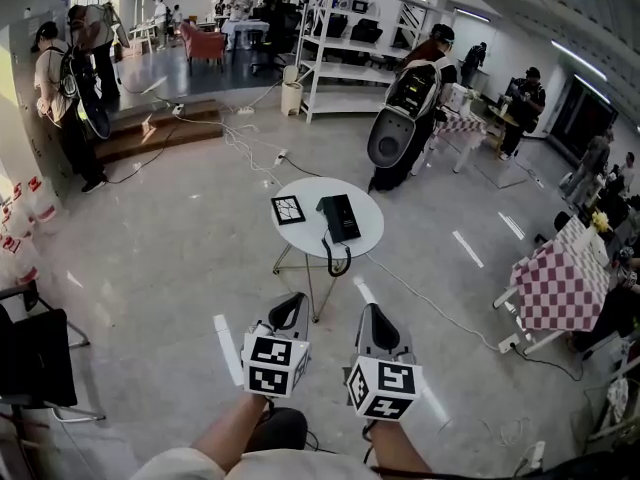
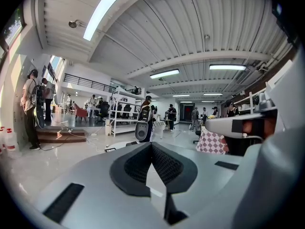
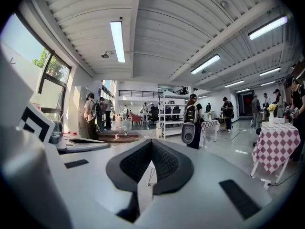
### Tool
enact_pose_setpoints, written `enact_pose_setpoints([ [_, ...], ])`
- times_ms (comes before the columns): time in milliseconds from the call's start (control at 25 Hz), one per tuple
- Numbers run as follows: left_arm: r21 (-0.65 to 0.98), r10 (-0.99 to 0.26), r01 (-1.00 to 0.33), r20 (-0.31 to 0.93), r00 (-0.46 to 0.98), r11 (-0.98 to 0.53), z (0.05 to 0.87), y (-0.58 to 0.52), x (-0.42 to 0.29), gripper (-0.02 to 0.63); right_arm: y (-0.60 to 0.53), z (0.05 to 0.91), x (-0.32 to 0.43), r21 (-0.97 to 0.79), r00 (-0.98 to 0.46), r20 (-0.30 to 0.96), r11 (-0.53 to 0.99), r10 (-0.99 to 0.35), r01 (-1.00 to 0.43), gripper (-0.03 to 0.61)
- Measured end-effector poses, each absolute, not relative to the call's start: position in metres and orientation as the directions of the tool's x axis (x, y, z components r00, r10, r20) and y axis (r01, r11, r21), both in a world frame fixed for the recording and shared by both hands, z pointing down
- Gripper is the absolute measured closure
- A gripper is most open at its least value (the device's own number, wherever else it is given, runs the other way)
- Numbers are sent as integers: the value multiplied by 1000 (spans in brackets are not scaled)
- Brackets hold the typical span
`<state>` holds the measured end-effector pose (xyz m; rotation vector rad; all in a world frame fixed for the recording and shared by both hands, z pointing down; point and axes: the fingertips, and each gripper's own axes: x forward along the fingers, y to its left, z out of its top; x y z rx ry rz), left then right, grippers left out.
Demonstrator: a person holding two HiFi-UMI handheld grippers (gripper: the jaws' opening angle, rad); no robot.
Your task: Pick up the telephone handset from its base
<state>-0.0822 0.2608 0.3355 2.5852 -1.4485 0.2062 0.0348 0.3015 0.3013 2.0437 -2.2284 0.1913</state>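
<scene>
Telephone handset [image 1: 338,218], one, lies on one table [image 1: 368,208]; left gripper [image 1: 296,300] and right gripper [image 1: 370,311] fingers clenched, empty.

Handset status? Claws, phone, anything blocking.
Left claw and right claw shut, empty, short of the table. Handset not yet lifted. Marker card beside it; nothing blocking.

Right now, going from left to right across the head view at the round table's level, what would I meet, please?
White bottles → marker card → telephone, both on the round table → checkered table.
</scene>
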Motion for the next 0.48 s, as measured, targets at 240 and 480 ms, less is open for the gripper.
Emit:
enact_pose_setpoints([
  [240, 72, -825, -849, 207, 526, -524, 338, 256, -71, 598, 295, 308, 42, -22, -85, 188, 83, -979, -996, 554],
  [480, 72, -821, -849, 224, 526, -524, 347, 242, -65, 598, 285, 314, 52, -28, -59, 194, 54, -979, -998, 554],
])
